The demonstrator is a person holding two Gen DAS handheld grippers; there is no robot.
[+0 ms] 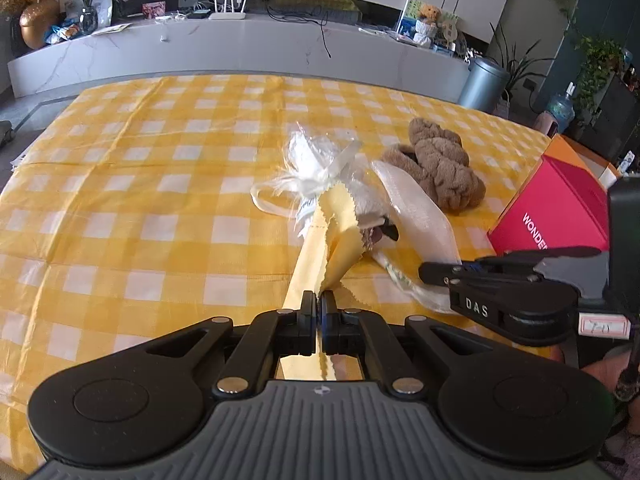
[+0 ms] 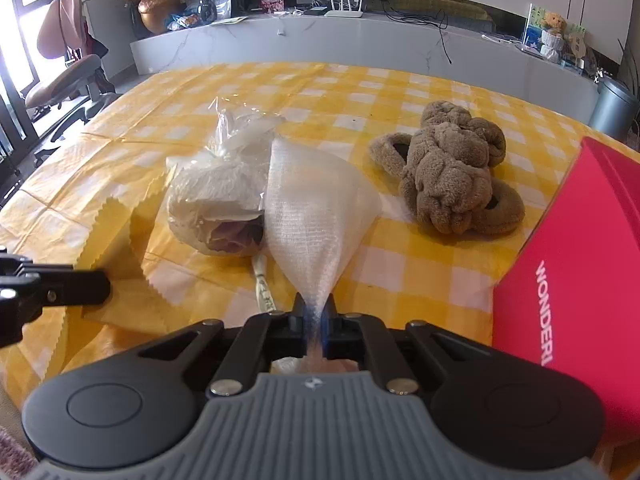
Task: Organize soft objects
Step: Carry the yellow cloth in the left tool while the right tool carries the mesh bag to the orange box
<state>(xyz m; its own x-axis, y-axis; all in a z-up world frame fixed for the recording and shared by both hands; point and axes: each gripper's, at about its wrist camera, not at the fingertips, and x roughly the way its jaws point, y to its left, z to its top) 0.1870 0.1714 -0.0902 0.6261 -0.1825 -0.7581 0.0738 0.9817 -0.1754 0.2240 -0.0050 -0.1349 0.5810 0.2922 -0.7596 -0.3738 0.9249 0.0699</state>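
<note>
My left gripper is clamped tight on a corner of the yellow cloth with pinked edges, pulling it taut up off the yellow checked tablecloth. My right gripper is pinched shut on the narrow end of a white mesh bag, which fans out toward a plastic-wrapped white bundle lying just beside it. Brown fuzzy slippers sit farther right, near a red box.
</note>
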